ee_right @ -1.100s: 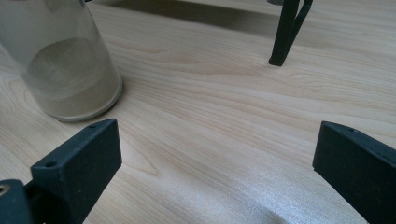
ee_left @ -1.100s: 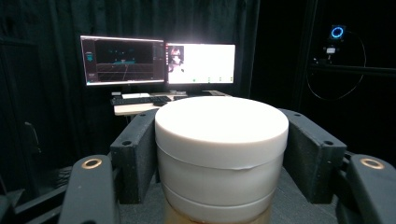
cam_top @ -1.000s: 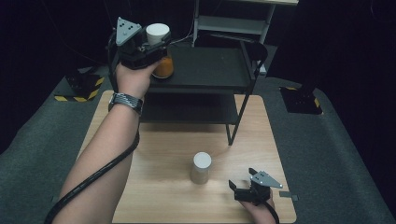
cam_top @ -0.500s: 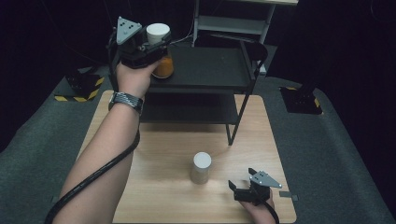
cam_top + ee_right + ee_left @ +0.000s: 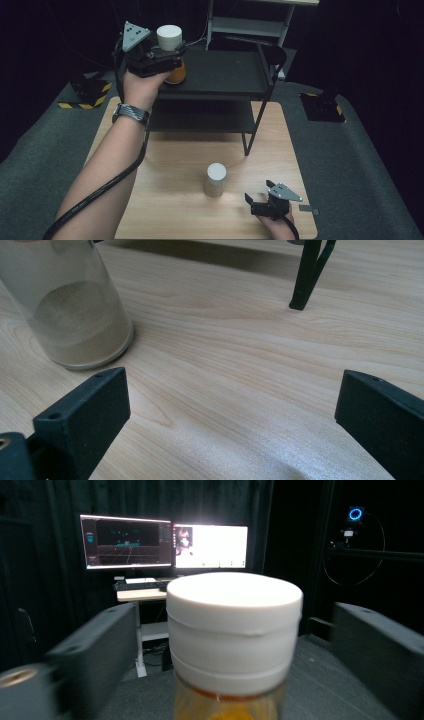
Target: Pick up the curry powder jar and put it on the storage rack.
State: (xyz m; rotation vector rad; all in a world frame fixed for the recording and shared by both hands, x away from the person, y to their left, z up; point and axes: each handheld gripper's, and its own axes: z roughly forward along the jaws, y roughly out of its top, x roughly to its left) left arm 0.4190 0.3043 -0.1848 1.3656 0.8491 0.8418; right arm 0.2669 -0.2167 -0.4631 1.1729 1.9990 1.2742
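Note:
A jar with a white lid [image 5: 169, 36] and orange contents stands at the left end of the black rack's top shelf [image 5: 225, 75]. My left gripper [image 5: 172, 54] reaches around it at shelf height. Its jaws have just been opening; in the left gripper view the jar [image 5: 234, 630] stands between them with a gap on each side. A second jar [image 5: 215, 180] with a white lid and beige powder stands on the wooden table [image 5: 165, 215]. My right gripper [image 5: 260, 200] rests open to its right near the front edge, nothing between its jaws [image 5: 235, 410]; that jar [image 5: 70, 315] is ahead-left.
The rack has a lower shelf [image 5: 200, 117] and thin legs; one front leg [image 5: 247, 145] stands on the table behind the beige jar. Dark grey matting [image 5: 350, 165] surrounds the table. Yellow-black blocks [image 5: 85, 95] lie at the left. Two lit monitors [image 5: 165, 542] glow beyond the rack.
The left gripper's jaws stand a little wider around the orange jar than before. Both hands and both jars keep their places.

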